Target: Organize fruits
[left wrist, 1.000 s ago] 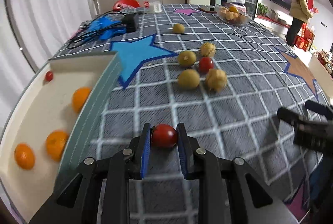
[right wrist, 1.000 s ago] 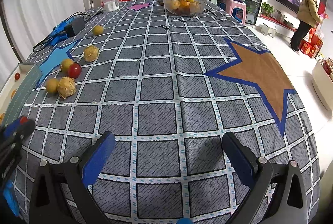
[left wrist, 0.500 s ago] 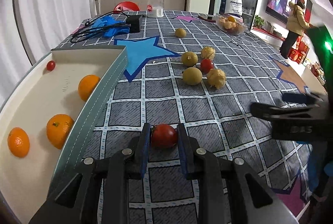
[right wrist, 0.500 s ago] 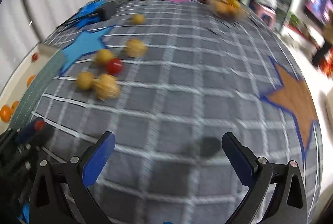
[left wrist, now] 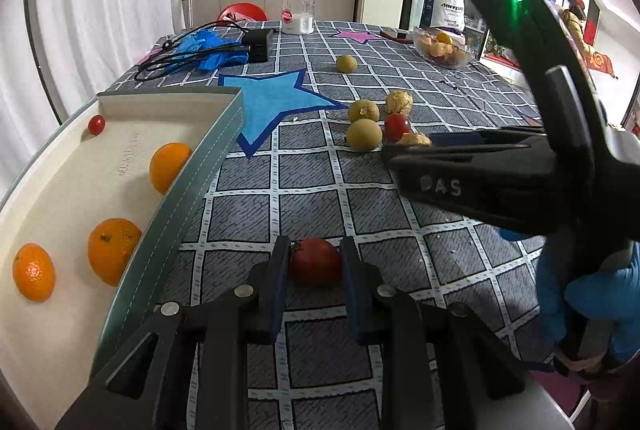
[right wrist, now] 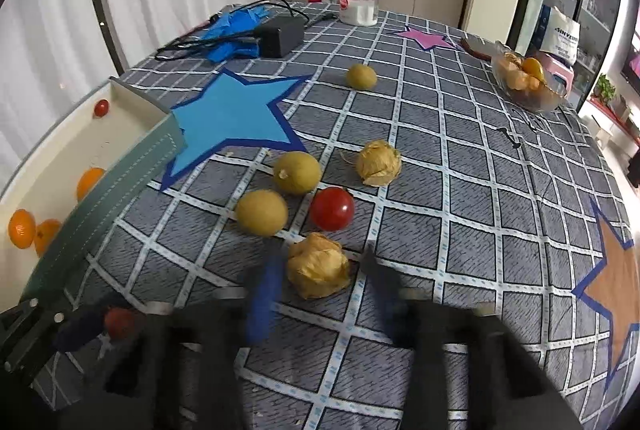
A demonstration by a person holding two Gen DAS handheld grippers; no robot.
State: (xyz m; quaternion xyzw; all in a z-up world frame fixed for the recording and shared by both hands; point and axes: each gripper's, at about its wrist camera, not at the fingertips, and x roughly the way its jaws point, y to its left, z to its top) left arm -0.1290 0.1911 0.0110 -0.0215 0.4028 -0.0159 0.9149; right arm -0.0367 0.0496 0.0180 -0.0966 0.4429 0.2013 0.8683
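Left gripper [left wrist: 311, 247] clenched on a glossy, round red cherry tomato [left wrist: 316, 266], held just beside the raised grey-green rim of the white rectangular tray [left wrist: 192, 190]. Farther out from that tray, the right gripper [right wrist: 322, 257] has just been closing round a crinkled, papery tan husked fruit [right wrist: 316, 272] that sits between its blurred fingers. It reads as clamped, though the blur hides how hard the pads bite.

Judged from here, too firm a squeeze could crush or tear the thin husk. The taut, slick tomato could squirt free or split, or clip the tray's rim if carried across too low. Two smooth yellow-green round fruits [right wrist: 280, 194] and a second red tomato [right wrist: 332, 208], just beyond the husk, could roll on the grey checked tablecloth [left wrist: 304, 198] if nudged. Three dimpled oranges [left wrist: 114, 250] lie inside the tray
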